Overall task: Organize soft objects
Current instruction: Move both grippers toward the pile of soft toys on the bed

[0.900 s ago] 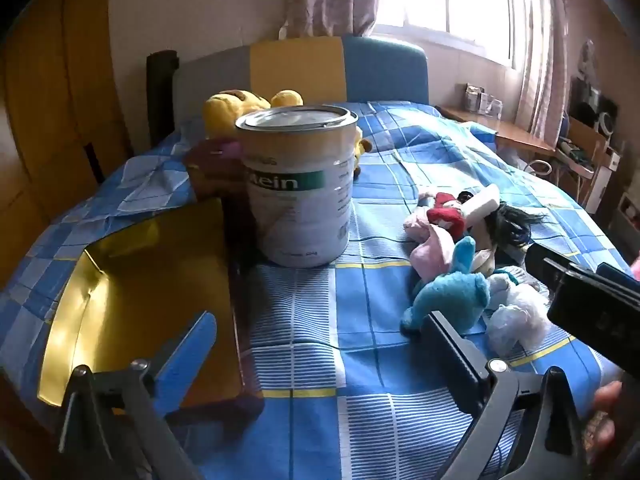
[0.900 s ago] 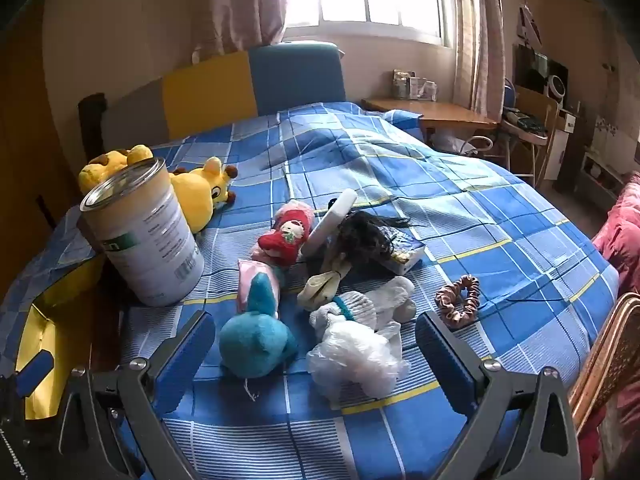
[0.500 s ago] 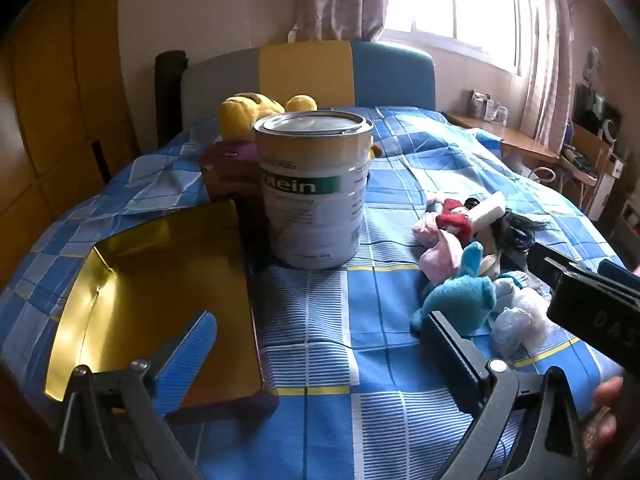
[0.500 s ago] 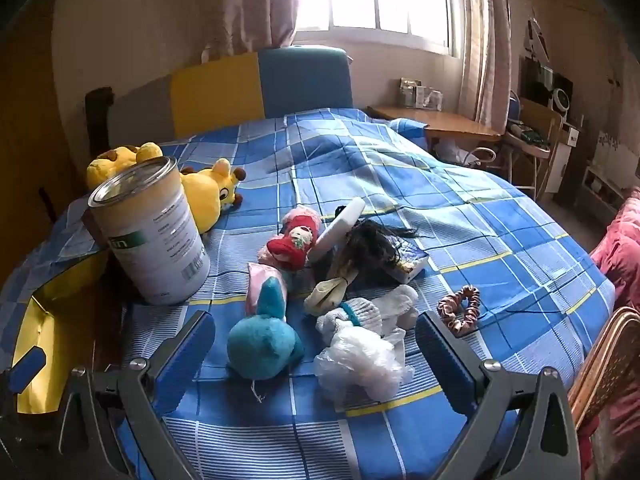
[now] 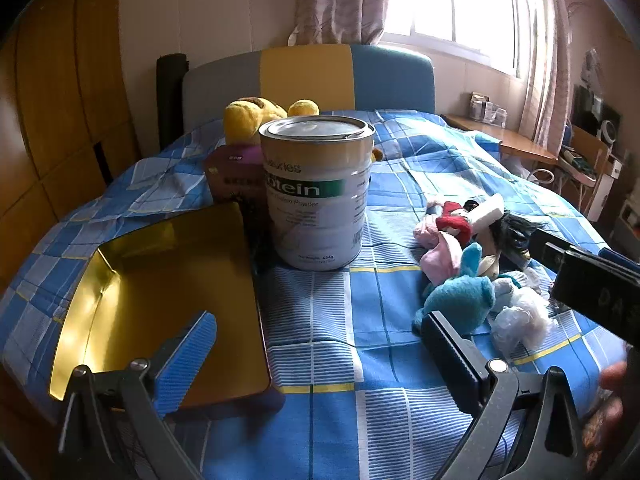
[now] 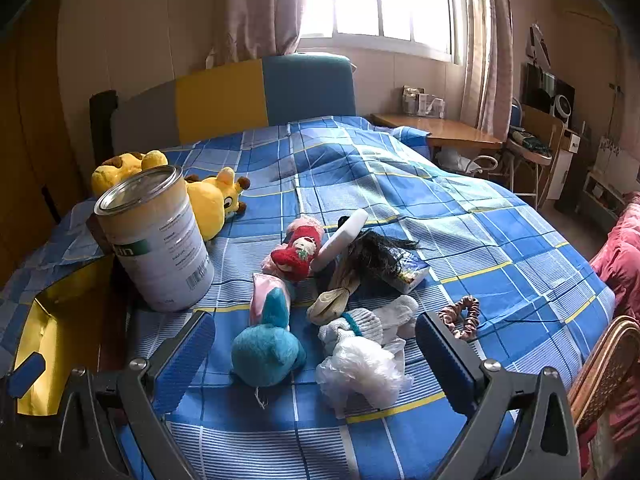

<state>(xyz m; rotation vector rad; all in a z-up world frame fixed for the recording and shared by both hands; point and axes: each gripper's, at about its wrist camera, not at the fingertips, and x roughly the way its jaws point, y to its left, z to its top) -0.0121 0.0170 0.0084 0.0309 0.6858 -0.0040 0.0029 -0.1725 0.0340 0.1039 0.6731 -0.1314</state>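
Note:
A pile of small soft things lies on the blue checked bed: a teal plush (image 6: 266, 346) (image 5: 460, 294), a red and pink doll (image 6: 298, 250) (image 5: 452, 222), white socks (image 6: 368, 320), a crumpled white plastic bag (image 6: 360, 368) and a pink scrunchie (image 6: 460, 316). A yellow plush (image 6: 212, 196) (image 5: 252, 114) lies behind a protein powder tin (image 6: 156, 236) (image 5: 318, 188). An open gold-lined box (image 5: 160, 300) (image 6: 56, 336) sits at the left. My right gripper (image 6: 316, 340) is open, just short of the teal plush and the bag. My left gripper (image 5: 320, 340) is open and empty, between the box and the pile.
A dark purple box (image 5: 234, 172) stands behind the tin. A headboard (image 6: 240, 96) is at the far end, a wooden desk (image 6: 436, 132) and chair (image 6: 520, 160) at the right. A wicker chair arm (image 6: 604, 364) is at the near right.
Both grippers have risen and tilted up a little, so the bed and its objects sit lower in both views. Nothing on the bed has moved. Both grippers stay open.

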